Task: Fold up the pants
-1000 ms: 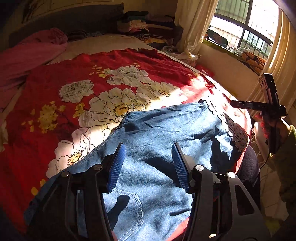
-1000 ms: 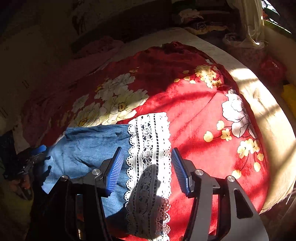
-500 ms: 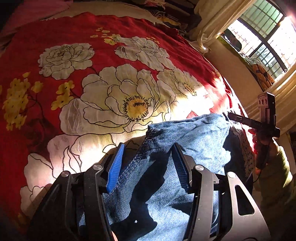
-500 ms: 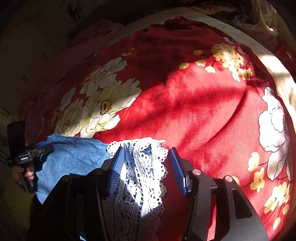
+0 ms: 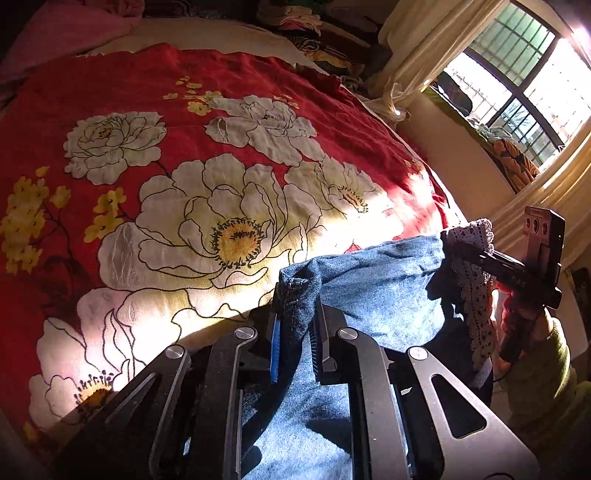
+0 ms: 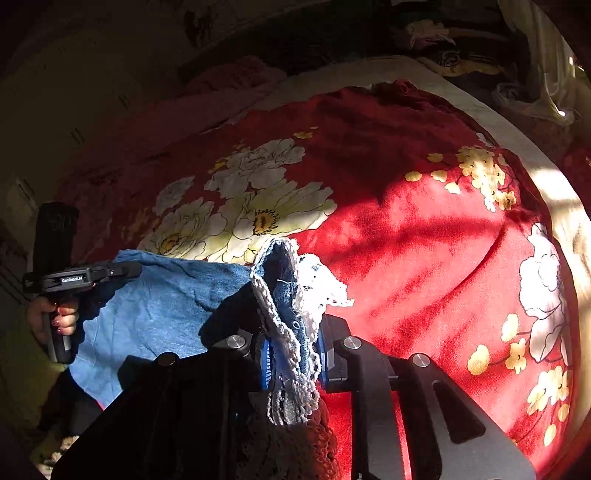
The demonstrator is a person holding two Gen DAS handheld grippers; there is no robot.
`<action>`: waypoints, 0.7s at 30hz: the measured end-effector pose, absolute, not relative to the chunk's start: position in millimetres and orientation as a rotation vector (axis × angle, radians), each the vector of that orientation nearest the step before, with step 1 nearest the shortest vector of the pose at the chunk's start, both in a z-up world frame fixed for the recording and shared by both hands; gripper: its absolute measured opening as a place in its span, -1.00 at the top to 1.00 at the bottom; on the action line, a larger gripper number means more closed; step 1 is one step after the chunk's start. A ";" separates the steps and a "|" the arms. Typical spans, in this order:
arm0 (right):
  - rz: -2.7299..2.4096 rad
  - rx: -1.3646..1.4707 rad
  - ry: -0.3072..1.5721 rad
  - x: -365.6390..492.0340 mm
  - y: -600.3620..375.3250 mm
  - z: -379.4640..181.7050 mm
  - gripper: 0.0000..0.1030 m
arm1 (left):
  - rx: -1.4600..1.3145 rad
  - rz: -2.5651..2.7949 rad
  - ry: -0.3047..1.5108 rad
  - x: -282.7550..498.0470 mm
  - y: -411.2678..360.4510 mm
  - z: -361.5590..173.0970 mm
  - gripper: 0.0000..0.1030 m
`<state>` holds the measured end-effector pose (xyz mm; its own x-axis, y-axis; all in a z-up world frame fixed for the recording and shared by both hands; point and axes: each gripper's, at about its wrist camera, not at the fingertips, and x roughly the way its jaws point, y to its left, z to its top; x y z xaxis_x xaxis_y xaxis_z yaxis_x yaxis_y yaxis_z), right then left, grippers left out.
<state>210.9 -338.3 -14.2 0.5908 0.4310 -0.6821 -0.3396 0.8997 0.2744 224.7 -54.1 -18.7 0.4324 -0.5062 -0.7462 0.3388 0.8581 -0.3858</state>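
Blue denim pants (image 5: 384, 291) with a white lace hem (image 6: 295, 325) hang between my two grippers above a red flowered bedspread (image 5: 184, 155). My left gripper (image 5: 295, 332) is shut on the denim waist edge. My right gripper (image 6: 291, 350) is shut on the lace hem end of the pants (image 6: 155, 306). In the left wrist view the right gripper (image 5: 517, 269) shows at the far right, holding the lace. In the right wrist view the left gripper (image 6: 85, 277) shows at the far left, holding the denim.
The bedspread (image 6: 424, 240) covers the bed under the pants. A pink blanket (image 5: 62, 33) and piled clothes (image 5: 314, 26) lie at the head of the bed. A curtained window (image 5: 517, 85) is to the right.
Both grippers have closed on the pants and lifted them off the bedspread. The pants now hang stretched between them instead of lying flat.
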 end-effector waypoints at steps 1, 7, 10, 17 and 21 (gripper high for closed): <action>0.438 0.083 0.812 214.1 -336.3 -6.9 0.68 | -0.172 -0.527 0.985 227.6 -57.2 -12.1 0.88; 0.349 -0.046 0.793 258.8 -336.8 15.7 0.68 | -0.097 -0.481 0.959 259.7 -85.2 8.3 0.88; 0.336 -0.008 0.859 288.9 -346.2 1.9 0.67 | -0.065 -0.445 0.970 279.6 -94.5 1.8 0.88; 0.294 -0.010 0.980 319.1 -346.9 -52.0 0.51 | -0.045 -0.385 1.056 297.5 -98.8 -54.7 0.82; 0.290 -0.001 0.965 317.6 -347.8 -54.1 0.39 | -0.099 -0.401 1.042 297.3 -91.0 -61.7 0.81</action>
